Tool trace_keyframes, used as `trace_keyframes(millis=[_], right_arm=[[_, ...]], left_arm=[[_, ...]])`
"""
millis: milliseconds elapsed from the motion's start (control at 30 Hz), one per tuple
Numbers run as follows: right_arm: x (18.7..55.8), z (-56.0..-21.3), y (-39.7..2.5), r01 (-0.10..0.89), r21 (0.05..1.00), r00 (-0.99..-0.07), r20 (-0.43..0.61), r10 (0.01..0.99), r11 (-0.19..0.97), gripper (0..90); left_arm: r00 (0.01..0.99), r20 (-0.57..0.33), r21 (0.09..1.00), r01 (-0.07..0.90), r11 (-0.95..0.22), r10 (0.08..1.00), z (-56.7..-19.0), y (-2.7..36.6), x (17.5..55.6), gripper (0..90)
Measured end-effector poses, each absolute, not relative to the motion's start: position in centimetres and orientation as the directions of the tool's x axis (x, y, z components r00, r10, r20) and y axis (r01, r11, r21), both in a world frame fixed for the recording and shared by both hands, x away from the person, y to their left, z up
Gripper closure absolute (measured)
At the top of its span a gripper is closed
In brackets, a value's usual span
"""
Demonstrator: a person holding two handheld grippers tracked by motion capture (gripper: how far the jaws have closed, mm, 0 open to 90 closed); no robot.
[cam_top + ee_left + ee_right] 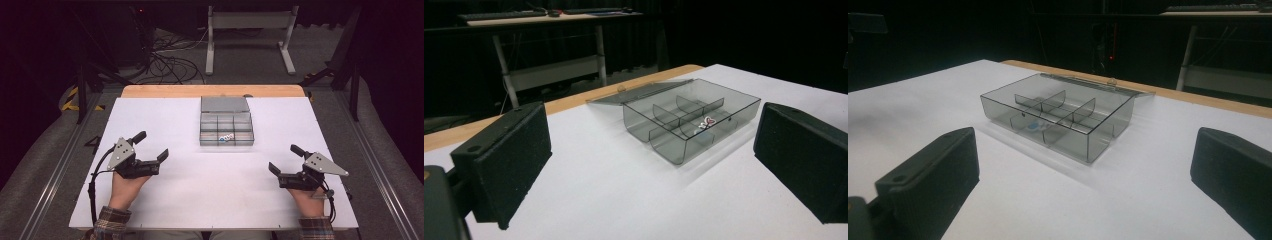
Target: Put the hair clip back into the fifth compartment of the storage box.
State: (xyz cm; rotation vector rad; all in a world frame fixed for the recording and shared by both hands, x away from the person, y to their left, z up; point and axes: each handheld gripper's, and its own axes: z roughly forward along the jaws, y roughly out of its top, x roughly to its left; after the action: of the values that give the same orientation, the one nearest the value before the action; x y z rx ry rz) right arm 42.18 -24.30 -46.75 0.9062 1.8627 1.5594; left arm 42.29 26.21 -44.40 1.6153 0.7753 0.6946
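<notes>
A smoky clear compartment box [226, 129] sits at the middle back of the white table [210, 185], its lid [224, 104] folded open flat behind it. A few small white, red and blue pieces [226, 136] lie in its front middle compartment. My left gripper [151, 145] rests at the left, open and holding nothing, well short of the box. At the right my right gripper [285, 158] is open too, also holding nothing. The left gripper view shows the box [689, 117] and pieces [705, 123] ahead between wide jaws. The right gripper view shows the box [1063, 115] likewise.
A wooden strip [212, 91] runs along the table's far edge. Beyond it stand a white-legged frame [250, 30] and loose cables [170, 60] on the floor. Metal rails [60, 165] flank the table. Bare white surface lies between both grippers and the box.
</notes>
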Motion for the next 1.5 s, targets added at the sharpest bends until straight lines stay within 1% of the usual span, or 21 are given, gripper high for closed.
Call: trace_keyframes(millis=[300,500,667,767,1100,1300,1500], right_arm=[[42.2,-46.7,-24.5,0.162,0.984,-0.626,0.044,0.778,0.074,0.0],[42.1,-46.7,-24.5,0.154,0.985,-0.623,0.031,0.782,0.083,0.0],[42.2,-46.7,-24.8,0.178,0.981,-0.602,0.045,0.797,0.079,0.0],[42.2,-46.6,-25.0,0.175,0.981,-0.596,0.042,0.802,0.079,0.0],[42.1,-46.6,-24.9,0.157,0.983,-0.607,0.024,0.794,0.090,0.0],[42.1,-46.7,-24.8,0.160,0.983,-0.611,0.028,0.791,0.089,0.0],[42.1,-46.7,-24.8,0.158,0.983,-0.611,0.023,0.791,0.094,0.0]], left_arm=[[0.602,0.032,0.986,0.114,-0.125,0.798,-45.2,27.2,41.5,2.4],[0.602,0.030,0.986,0.113,-0.122,0.798,-45.6,27.8,41.0,1.9],[0.602,0.042,0.983,0.117,-0.140,0.798,-45.9,28.0,40.6,1.9],[0.602,0.037,0.983,0.120,-0.137,0.798,-46.1,28.3,40.4,1.9],[0.602,0.013,0.984,0.136,-0.119,0.798,-46.6,29.1,40.0,2.2],[0.608,0.037,0.978,0.142,-0.154,0.793,-47.0,28.8,40.2,2.3],[0.610,0.034,0.980,0.135,-0.146,0.792,-46.9,28.9,40.2,2.3]])
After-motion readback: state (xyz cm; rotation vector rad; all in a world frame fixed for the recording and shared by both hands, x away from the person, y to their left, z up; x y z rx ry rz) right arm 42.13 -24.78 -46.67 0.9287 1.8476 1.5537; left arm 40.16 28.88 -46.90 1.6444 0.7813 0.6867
